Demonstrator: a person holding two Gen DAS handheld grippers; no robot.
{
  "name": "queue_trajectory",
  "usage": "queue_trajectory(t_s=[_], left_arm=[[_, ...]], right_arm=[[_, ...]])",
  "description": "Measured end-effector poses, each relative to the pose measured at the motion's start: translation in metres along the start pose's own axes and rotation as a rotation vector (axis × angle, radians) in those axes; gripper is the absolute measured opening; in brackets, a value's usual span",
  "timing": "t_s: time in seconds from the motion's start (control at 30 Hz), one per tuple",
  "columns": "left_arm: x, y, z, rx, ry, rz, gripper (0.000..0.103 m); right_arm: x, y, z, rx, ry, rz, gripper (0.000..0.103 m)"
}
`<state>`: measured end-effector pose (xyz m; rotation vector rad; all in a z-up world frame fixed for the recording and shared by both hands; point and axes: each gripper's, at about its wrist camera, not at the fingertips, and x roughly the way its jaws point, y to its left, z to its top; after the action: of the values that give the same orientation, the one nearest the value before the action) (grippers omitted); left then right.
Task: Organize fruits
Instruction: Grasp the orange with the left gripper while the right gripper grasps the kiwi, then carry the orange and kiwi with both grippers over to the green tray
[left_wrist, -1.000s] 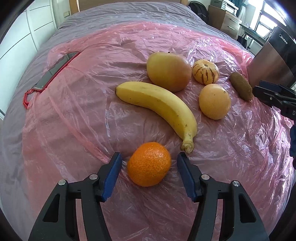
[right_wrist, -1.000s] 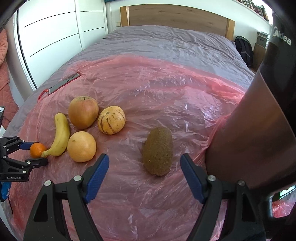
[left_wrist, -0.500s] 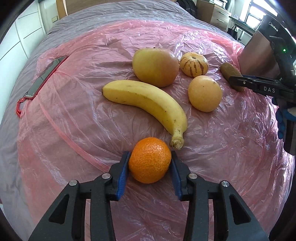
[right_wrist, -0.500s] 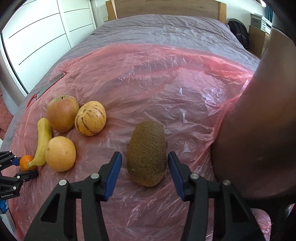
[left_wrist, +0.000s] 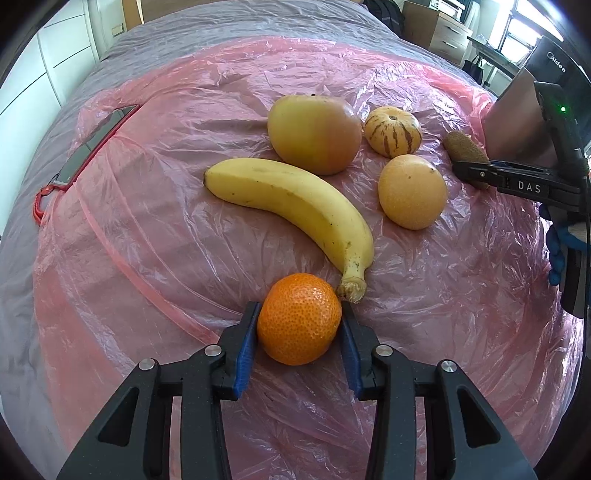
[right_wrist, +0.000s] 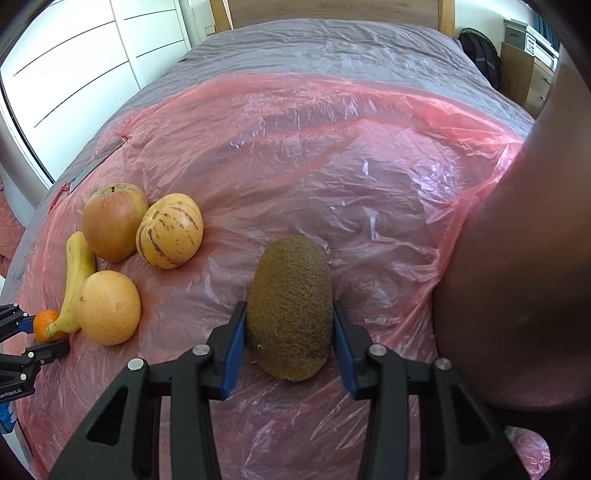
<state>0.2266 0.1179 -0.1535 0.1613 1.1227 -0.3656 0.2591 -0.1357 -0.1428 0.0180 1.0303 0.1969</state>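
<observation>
My left gripper (left_wrist: 300, 312) is shut on a small orange tangerine (left_wrist: 299, 323) that rests on the pink plastic sheet (left_wrist: 147, 229). Just beyond it lie a banana (left_wrist: 295, 206), an apple (left_wrist: 314, 134), a striped yellow melon (left_wrist: 392, 131) and a round yellow fruit (left_wrist: 412, 192). My right gripper (right_wrist: 290, 314) is shut on a brown kiwi (right_wrist: 290, 306), also on the sheet; it shows in the left wrist view (left_wrist: 476, 168) at the right. The left gripper (right_wrist: 22, 332) shows at the left edge of the right wrist view.
The pink sheet covers a grey bed (right_wrist: 332, 48). A phone in a red case (left_wrist: 92, 142) lies at the sheet's left edge. A dark appliance (right_wrist: 524, 277) stands close on the right of the kiwi. White cabinets (right_wrist: 74, 74) are to the left.
Both grippers have closed from wide open: the left onto the tangerine, the right onto the kiwi. Both have also moved slightly forward over the sheet.
</observation>
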Motion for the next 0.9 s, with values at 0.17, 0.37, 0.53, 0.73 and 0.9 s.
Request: queue_trajectory(t_s=[0.17,0.37,0.53,0.73,0.9], left_arm=[[-0.008,-0.001,-0.002,-0.030,-0.018,0.014,0.035],[-0.025,-0.006,-0.007,-0.060,-0.041,0.024,0.035],[-0.040,-0.012,-0.016,-0.103,-0.059,0.019,0.035],[-0.063,-0.020,-0.031,-0.178,-0.094,-0.018,0.035],[-0.080,-0.034,-0.042,-0.215,-0.112,-0.042,0.035]], right_arm=[[-0.009,0.002,0.000,-0.009,-0.018,-0.005,0.052],[-0.026,0.009,-0.003,-0.026,-0.040,0.004,0.052],[-0.046,0.019,-0.010,-0.052,-0.061,0.030,0.053],[-0.077,0.027,-0.027,-0.076,-0.077,0.069,0.053],[-0.106,0.030,-0.049,-0.084,-0.086,0.108,0.053]])
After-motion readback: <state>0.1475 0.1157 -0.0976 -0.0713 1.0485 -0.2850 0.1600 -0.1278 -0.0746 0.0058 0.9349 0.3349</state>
